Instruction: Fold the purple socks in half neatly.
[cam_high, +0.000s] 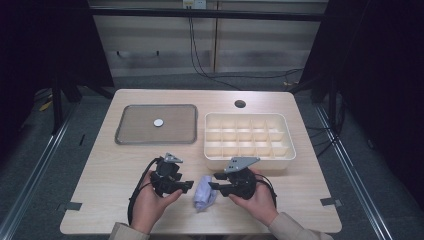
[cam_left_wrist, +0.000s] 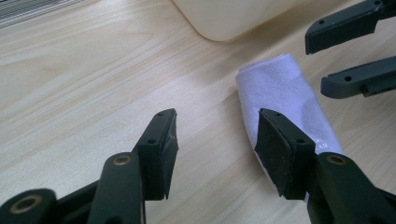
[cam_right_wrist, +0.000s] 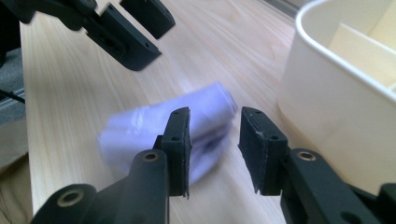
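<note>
A folded pale lavender cloth (cam_high: 204, 194) lies on the wooden table between my two grippers, near the front edge. My left gripper (cam_high: 189, 185) sits just left of it, open, its jaws apart with the cloth (cam_left_wrist: 285, 93) beside the right jaw. My right gripper (cam_high: 212, 186) is at the cloth's right end, open, jaws pointing left. In the right gripper view the cloth (cam_right_wrist: 154, 128) lies just beyond the open jaws (cam_right_wrist: 214, 140), and nothing is clamped between them. The right gripper's two jaws (cam_left_wrist: 348, 51) show at the upper right of the left gripper view.
A cream divided bin (cam_high: 287, 150) stands right behind the right gripper. A grey tray (cam_high: 130, 135) with a small white disc (cam_high: 158, 122) lies at the back left. A round cable hole (cam_high: 240, 104) is in the table's far side.
</note>
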